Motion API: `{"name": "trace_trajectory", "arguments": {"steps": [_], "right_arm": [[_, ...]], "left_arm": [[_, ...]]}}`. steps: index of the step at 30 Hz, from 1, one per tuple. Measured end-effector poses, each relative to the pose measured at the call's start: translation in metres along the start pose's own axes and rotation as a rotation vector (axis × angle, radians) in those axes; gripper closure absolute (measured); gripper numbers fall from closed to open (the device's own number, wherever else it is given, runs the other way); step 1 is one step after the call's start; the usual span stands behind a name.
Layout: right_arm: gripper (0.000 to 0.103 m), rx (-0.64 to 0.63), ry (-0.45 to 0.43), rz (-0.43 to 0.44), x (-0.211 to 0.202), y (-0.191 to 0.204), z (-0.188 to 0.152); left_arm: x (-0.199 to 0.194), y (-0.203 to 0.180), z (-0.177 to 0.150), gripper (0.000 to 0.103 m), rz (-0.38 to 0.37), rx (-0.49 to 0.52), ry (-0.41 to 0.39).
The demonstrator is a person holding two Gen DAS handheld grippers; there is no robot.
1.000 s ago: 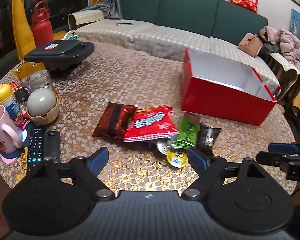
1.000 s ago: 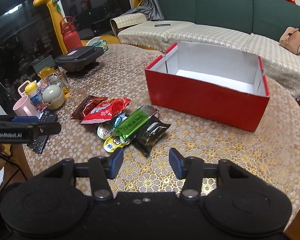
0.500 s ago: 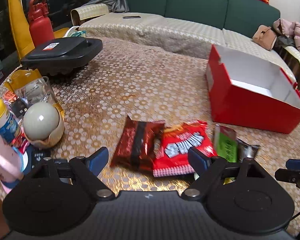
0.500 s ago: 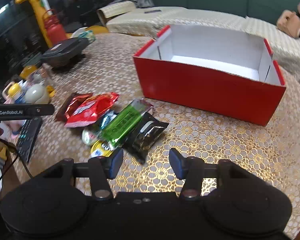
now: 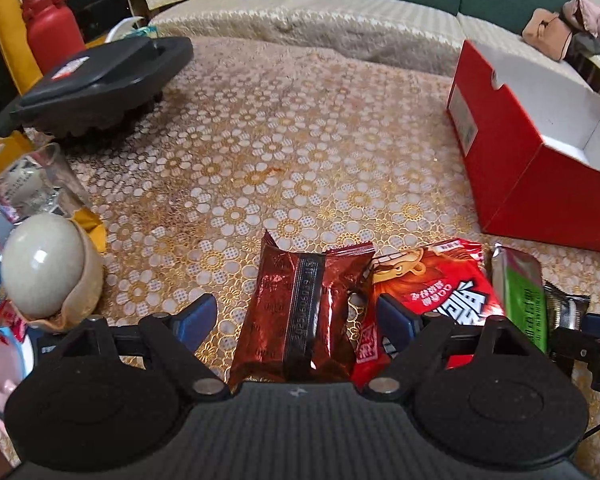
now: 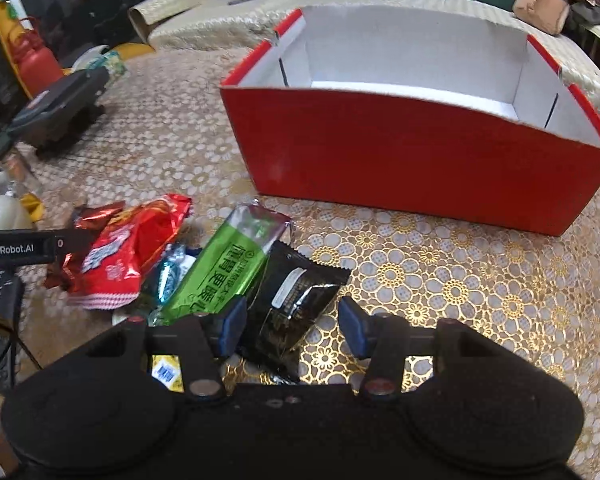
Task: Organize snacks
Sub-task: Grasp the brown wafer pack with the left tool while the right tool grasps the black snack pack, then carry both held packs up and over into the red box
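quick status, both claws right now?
Left claw: open, straddling the dark red foil packet, not gripping.
Right claw: open, over the black packet, holding nothing.

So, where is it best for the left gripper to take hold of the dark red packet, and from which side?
Probably across its narrow width, near the middle, coming from above. The dark red packet lies flat, its long axis pointing away from the left gripper, whose open jaws already stand on either side of it. Its right edge is close to the red bag, so that finger has little room.
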State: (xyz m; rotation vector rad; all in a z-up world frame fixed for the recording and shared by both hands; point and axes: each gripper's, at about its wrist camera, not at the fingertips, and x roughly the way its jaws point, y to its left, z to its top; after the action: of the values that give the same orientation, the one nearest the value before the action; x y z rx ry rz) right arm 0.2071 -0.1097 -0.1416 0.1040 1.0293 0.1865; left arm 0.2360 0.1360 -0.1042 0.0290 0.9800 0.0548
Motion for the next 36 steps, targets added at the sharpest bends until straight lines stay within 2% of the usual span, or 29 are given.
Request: {"name": "trace_trajectory", "arguments": {"steps": [4,9,13,16,18,19,22,28,36], "right_arm": [[0.054,0.012,0.015,-0.043,0.011,0.004,0.002],[0.054,-0.016,0.037,-0.067,0.019,0.012,0.002],[0.054,-0.04,0.016,-0.081,0.02,0.014,-0.001],[0.054,-0.05,0.006,-0.07,0.019,0.012,-0.004],[0.054,-0.072,0.001,-0.068,0.018,0.013,-0.005],[0.055,-0.079,-0.001,-0.065,0.017,0.014,-0.006],[0.06,-0.085,-0.01,-0.044,0.014,0.013,-0.008],[0.067,-0.084,-0.04,-0.012,0.003,0.005,-0.01],[0.069,-0.078,-0.078,0.024,-0.024,-0.006,-0.014]], "left_arm": [[0.011,0.0,0.004,0.016,0.002,-0.013,0.009],[0.017,0.008,0.005,0.016,-0.032,-0.057,0.017],[0.021,0.016,-0.001,0.017,-0.036,-0.102,0.028],[0.026,0.019,-0.007,0.034,-0.032,-0.116,0.054],[0.027,0.019,-0.012,0.039,-0.029,-0.114,0.063],[0.027,0.019,-0.014,0.045,-0.025,-0.113,0.062],[0.024,0.02,-0.017,0.051,-0.018,-0.126,0.057],[0.015,0.024,-0.021,0.052,-0.017,-0.161,0.052],[-0.017,0.022,-0.033,0.052,-0.018,-0.182,0.023]]}}
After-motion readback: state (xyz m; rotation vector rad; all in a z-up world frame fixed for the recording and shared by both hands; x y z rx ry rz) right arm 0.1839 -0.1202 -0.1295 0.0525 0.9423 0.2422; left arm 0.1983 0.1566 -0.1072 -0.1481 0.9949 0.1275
